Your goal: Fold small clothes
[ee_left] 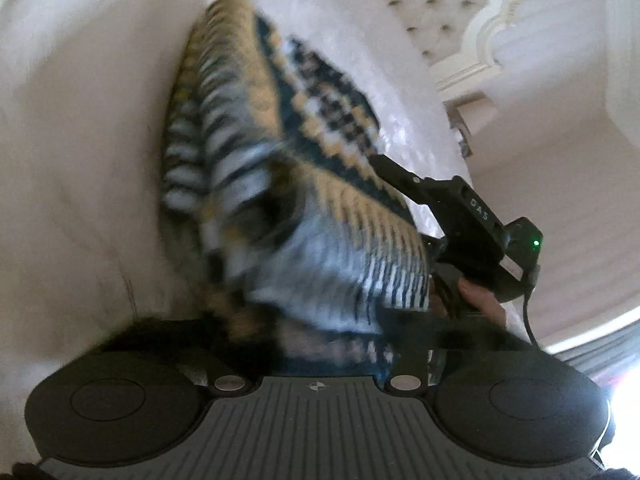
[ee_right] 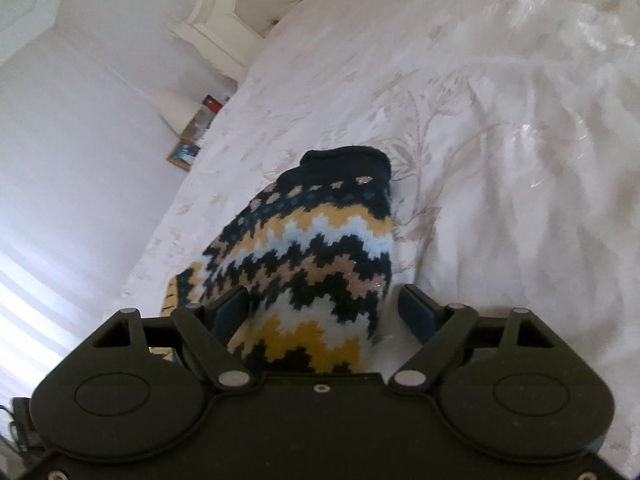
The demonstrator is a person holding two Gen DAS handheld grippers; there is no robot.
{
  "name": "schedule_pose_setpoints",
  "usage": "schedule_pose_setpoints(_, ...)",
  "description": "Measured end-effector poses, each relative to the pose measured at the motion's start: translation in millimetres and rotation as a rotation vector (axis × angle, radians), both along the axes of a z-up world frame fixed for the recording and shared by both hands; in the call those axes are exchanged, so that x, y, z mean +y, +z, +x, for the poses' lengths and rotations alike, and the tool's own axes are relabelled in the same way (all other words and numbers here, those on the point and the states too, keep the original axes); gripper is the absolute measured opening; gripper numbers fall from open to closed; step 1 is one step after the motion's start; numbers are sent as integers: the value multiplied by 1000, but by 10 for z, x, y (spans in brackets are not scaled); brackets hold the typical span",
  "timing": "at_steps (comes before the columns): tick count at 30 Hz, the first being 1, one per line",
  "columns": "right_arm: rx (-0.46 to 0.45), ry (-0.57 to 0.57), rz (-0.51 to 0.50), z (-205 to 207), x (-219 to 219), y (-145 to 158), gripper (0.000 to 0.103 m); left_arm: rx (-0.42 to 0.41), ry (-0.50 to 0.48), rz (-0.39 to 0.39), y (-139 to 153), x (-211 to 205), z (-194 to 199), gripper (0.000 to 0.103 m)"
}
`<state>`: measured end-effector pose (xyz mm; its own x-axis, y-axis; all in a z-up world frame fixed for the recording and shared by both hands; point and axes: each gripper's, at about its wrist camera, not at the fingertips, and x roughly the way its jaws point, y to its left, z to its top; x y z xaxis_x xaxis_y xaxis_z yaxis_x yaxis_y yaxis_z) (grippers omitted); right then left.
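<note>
From the left wrist camera, the left gripper is at the bottom, and its fingers are mostly covered by the knitted sweater. The picture is blurred there, so I cannot tell if the jaws are closed on the fabric or only under it. The sweater has a zigzag pattern in navy, yellow, light blue and white; it rises from between the jaws and stretches forward over the white bedspread. To the right of the jaws, the right gripper touches the sweater's edge, with a green light on its body. Far ahead on the right is the tufted headboard.

From the right wrist camera, the nightstand with small items stands far ahead to the left of the jaws. The right gripper has its jaws spread apart. The sweater lies between them, against the left finger and apart from the right finger. Its dark collar points forward. The bedspread fills the right side.
</note>
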<state>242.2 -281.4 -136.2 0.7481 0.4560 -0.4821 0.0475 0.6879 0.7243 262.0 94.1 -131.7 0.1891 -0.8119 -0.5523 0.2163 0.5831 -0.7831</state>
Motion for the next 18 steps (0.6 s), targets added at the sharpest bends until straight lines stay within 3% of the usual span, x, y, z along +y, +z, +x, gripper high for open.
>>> schedule_pose_setpoints(3,27,29,18,41,24,11,49,34,-12,-22,-21,9,-15,24)
schedule_pose_setpoints(10,70,52,-65,-148,124,370,44,80,-55,-99,259,103,-394,23)
schedule_pose_setpoints(18,168,62,-103,-1049,77,588,44,100,-159,-74,361,-17,-1414,23)
